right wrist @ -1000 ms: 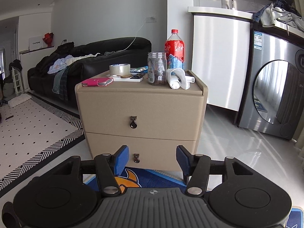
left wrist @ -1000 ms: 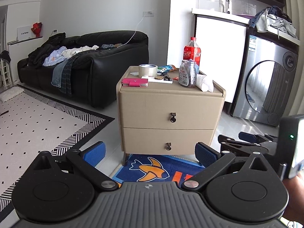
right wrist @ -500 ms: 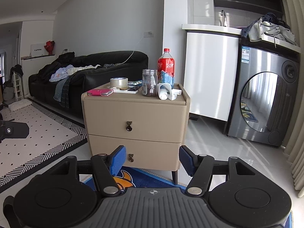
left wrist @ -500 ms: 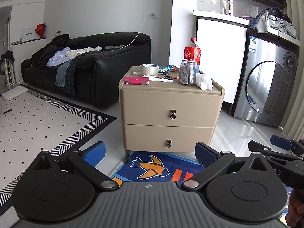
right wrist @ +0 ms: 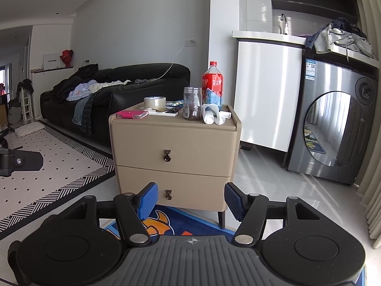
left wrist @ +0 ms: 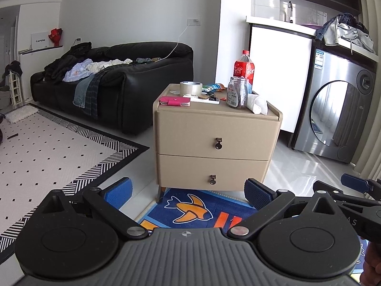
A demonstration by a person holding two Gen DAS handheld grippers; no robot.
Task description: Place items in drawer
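Progress: nothing is stowed yet; by my reading the task stands at its very start, with opening a drawer as the first step left.
Nightstand [left wrist: 215,128]: stands on the floor beside the black sofa [left wrist: 114,83], both drawers shut.
Top drawer [right wrist: 175,147]: closed, ring pull hanging at its centre.
Bottom drawer [right wrist: 172,187]: closed too.
Items: all sit on the nightstand top: red soda bottle [right wrist: 212,81], glass jar [right wrist: 192,103], tape roll [right wrist: 154,102], pink wallet [right wrist: 130,114], white cloth bundle [right wrist: 211,114].
Left gripper [left wrist: 188,190]: held low and level, well apart from the nightstand, aimed at its front; jaws spread wide, holding nothing.
Right gripper [right wrist: 190,197]: likewise low and level, facing the bottom drawer; jaws parted, empty.
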